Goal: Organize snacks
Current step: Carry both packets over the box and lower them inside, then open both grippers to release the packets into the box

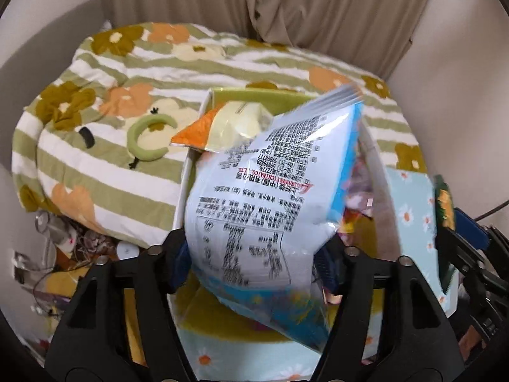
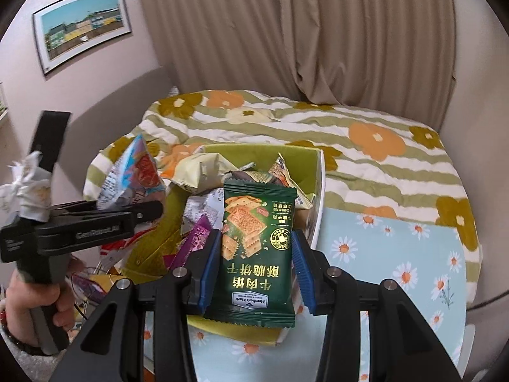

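Green cracker packet (image 2: pixel 257 248): we hold it over the snack box (image 2: pixel 319 184), right gripper (image 2: pixel 256 267) clamped on its flat sides. Light, crinkly, slick film; best held mid-body, off the seams.

Pale blue chip bag (image 1: pixel 270 197): puffy, crushable, above the same box between the left gripper's (image 1: pixel 257 261) jaws. These look parted, though blur hides contact.

Box crowded; open room over the daisy cloth (image 2: pixel 397 254) beside it.

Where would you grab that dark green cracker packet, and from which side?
Across its narrow width, at the lower half, coming from the sealed bottom end, as the right gripper does now. The green cracker packet is flat and long, so pads on its two long edges hold it steady above the box.
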The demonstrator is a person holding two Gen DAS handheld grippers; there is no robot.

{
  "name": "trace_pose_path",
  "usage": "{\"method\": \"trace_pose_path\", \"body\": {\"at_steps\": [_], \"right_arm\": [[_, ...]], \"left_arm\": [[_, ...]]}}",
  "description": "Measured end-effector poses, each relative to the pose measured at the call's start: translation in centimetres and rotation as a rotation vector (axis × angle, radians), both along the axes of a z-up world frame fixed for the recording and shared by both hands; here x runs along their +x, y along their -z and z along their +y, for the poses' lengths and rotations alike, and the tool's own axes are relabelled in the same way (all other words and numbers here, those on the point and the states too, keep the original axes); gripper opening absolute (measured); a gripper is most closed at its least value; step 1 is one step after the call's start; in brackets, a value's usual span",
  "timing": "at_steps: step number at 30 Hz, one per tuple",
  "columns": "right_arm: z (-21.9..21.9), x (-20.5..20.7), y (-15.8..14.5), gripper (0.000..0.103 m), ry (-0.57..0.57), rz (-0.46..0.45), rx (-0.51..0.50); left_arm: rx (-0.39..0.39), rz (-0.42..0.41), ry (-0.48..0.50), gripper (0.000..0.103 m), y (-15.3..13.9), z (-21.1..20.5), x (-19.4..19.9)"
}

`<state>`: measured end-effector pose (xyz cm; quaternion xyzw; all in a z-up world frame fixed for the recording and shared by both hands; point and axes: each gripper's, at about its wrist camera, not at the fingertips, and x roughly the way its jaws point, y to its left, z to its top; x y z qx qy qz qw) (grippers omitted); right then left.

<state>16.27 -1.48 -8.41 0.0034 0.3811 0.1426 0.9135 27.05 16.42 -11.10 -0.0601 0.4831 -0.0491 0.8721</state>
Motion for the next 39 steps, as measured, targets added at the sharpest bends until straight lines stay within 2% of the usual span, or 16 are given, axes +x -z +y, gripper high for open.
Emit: {"method": "trace_pose_path", "body": {"at_steps": [1, 3, 9, 14, 24, 25, 26, 27, 29, 34, 39], "right_arm": [[0.2, 0.2, 0.2, 0.040, 0.009, 0.005, -0.001], [0.5, 0.5, 0.6, 0.040, 0.025, 0.020, -0.005], [1.2, 0.8, 1.4, 0.040, 0.044, 0.046, -0.027], [1.3, 1.1, 1.5, 0.040, 0.045, 0.045, -0.018], [2.2, 3.9, 3.4, 0.042, 0.077, 0.089, -0.013], [2.1, 4.0, 3.6, 0.043, 0.076, 0.090, -0.010], [2.1, 4.2, 4.0, 0.052, 0.075, 0.093, -0.008], [2.1, 4.3, 4.5, 0.070, 0.076, 0.101, -0.010], [2.0, 4.3, 4.8, 0.094, 0.086, 0.109, -0.009], [2.0, 2.9, 4.2, 0.096, 0.112, 0.077, -0.024], [1.6, 1.5, 3.1, 0.096, 0.109, 0.059, -0.017]], "left_arm": [[0.007, 0.007, 0.003, 0.088, 0.4, 0.2, 0.4], [0.010, 0.007, 0.006, 0.097, 1.0, 0.8, 0.6], [0.016, 0.028, 0.004, 0.097, 1.7, 1.7, -1.0], [-0.045, 0.040, -0.011, 0.097, 1.4, 2.5, -3.6], [0.000, 0.006, -0.035, 0.097, 0.5, 3.6, -5.1], [0.005, 0.006, -0.038, 0.097, 0.5, 3.6, -5.2], [0.005, 0.006, -0.038, 0.097, 0.6, 3.7, -5.1], [0.005, 0.007, -0.037, 0.097, 0.7, 3.8, -5.1], [0.002, 0.009, -0.033, 0.097, 1.0, 3.7, -5.1], [0.016, 0.003, -0.013, 0.097, 1.1, 2.8, -5.7], [0.027, -0.024, -0.007, 0.097, -0.3, 1.5, -7.0]]}}
